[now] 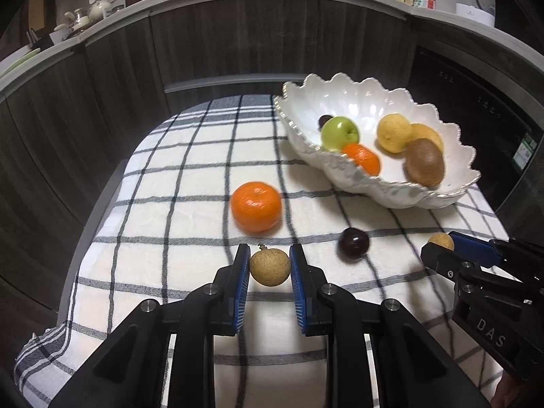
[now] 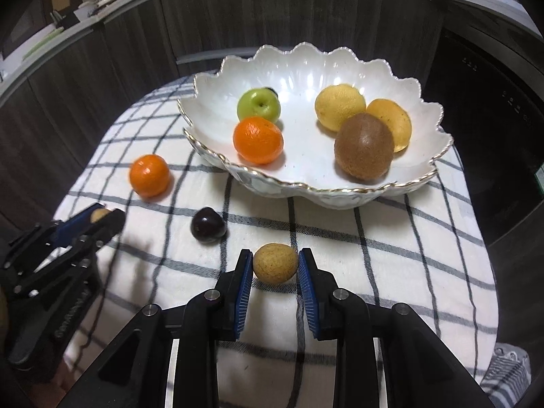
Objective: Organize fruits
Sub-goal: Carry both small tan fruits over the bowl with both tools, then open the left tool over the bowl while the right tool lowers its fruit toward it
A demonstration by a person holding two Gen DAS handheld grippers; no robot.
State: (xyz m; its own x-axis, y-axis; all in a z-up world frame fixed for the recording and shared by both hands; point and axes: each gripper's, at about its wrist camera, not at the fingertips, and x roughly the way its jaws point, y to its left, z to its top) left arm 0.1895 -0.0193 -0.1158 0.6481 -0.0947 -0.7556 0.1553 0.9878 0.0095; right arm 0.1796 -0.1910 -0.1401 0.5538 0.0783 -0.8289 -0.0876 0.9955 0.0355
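— Tan, was each held fruit?
— Yes. One longan (image 1: 270, 267) was clamped by the closed left gripper (image 1: 268, 272), another longan (image 2: 275, 262) by the closed right gripper (image 2: 276, 270).
— And the rest?
— A mandarin (image 1: 256, 206) and dark plum (image 1: 353, 243) were seen on the checked cloth (image 1: 170, 176); the scalloped bowl (image 1: 374, 183) was placed at one o'clock.

A glossy, glazed white bowl (image 2: 425, 108) with a gilt rim is seen on a matt woven checked cloth (image 2: 391, 238). Rough tan skin is shown by each longan (image 1: 270, 267), gloss by the plum (image 2: 207, 226).
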